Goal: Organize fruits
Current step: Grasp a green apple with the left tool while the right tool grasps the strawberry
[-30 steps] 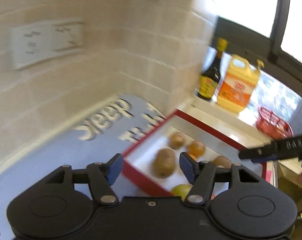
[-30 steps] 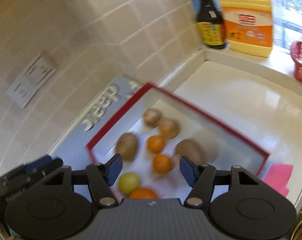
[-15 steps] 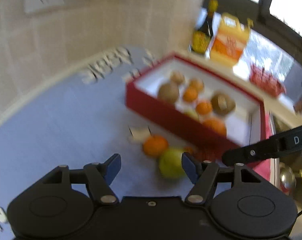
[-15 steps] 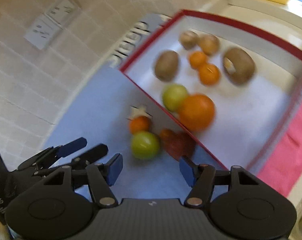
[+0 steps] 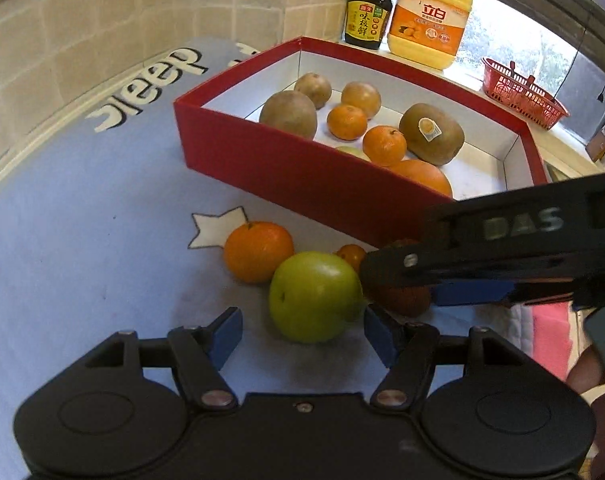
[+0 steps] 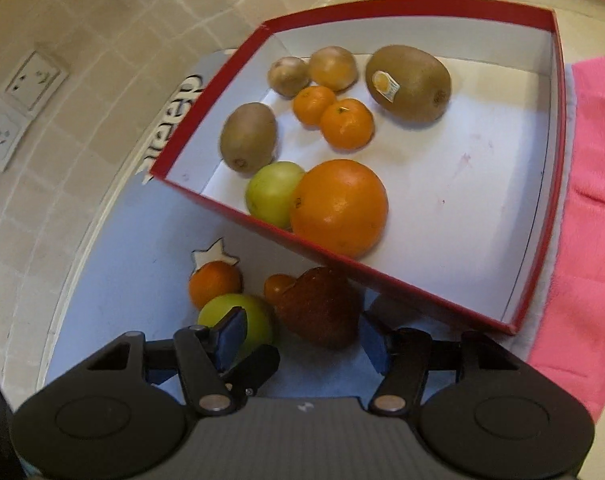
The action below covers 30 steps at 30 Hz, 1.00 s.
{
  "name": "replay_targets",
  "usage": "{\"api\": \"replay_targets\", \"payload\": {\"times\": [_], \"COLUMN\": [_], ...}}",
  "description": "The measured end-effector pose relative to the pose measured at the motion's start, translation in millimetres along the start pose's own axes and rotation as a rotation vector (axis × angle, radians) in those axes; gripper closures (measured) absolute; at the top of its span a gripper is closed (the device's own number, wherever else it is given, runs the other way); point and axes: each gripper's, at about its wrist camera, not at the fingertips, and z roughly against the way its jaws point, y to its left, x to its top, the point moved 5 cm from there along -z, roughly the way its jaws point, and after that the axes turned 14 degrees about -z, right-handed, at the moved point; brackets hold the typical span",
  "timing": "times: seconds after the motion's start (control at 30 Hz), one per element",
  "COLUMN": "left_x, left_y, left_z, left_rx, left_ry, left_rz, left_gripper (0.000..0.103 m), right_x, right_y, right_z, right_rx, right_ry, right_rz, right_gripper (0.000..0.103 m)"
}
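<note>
My left wrist cam sits low over the blue mat (image 5: pixel 82 240), facing fwd toward the window, close to a green apple (image 5: pixel 314 296). My right wrist cam looks steeply down from higher up, w/ a strawberry (image 6: pixel 318 308) close below. Both views share the red box (image 5: pixel 286 172) of fruit, the apple, and an orange (image 5: pixel 258 250) on the mat.

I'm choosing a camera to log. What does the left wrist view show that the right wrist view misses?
Only the left view shows the soy bottle's label, the whole detergent jug and the red basket. Only the right view shows the strawberry unblocked, the green fruit in the box and the wall sockets. Both show the red box, the loose green apple and both open grippers.
</note>
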Motion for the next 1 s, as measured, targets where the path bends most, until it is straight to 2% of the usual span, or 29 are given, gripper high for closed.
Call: {"api": "replay_targets", "payload": {"times": [0.13,0.33,0.63,0.8,0.87,0.9,0.93,0.97,1.0], "left_x": [5,6,0,-8,-9,-9,-8,-6,-4], "left_y": [-2,-2,-9,-13,-11,-10,-8,-6,-5], "left_z": [-8,-8,3,25,37,43,49,55,59], "left_rx": [0.011,0.004,0.035,0.052,0.059,0.064,0.073,0.083,0.09], "left_ry": [0.0,-0.006,0.0,-0.002,-0.015,-0.026,-0.038,-0.05,-0.059], "left_rz": [0.001,0.017,0.016,0.036,0.056,0.064,0.069,0.074,0.078], "left_gripper": [0.024,0.041,0.042,0.042,0.042,0.042,0.042,0.042,0.042], "right_x": [2,1,2,-5,-7,-7,-6,-5,-4], "right_y": [-3,-5,-7,-3,3,9,15,19,24], "right_z": [-4,-5,-2,15,26,33,38,43,44], "right_rx": [-0.004,-0.019,0.011,0.066,0.102,0.145,0.175,0.173,0.148], "right_ry": [-0.02,-0.025,-0.006,0.054,0.063,0.073,0.076,0.068,0.06], "right_rz": [-0.035,-0.018,-0.005,0.025,0.056,0.081,0.101,0.125,0.16], "right_gripper": [0.044,0.053,0.055,0.056,0.079,0.097,0.097,0.096,0.09]}}
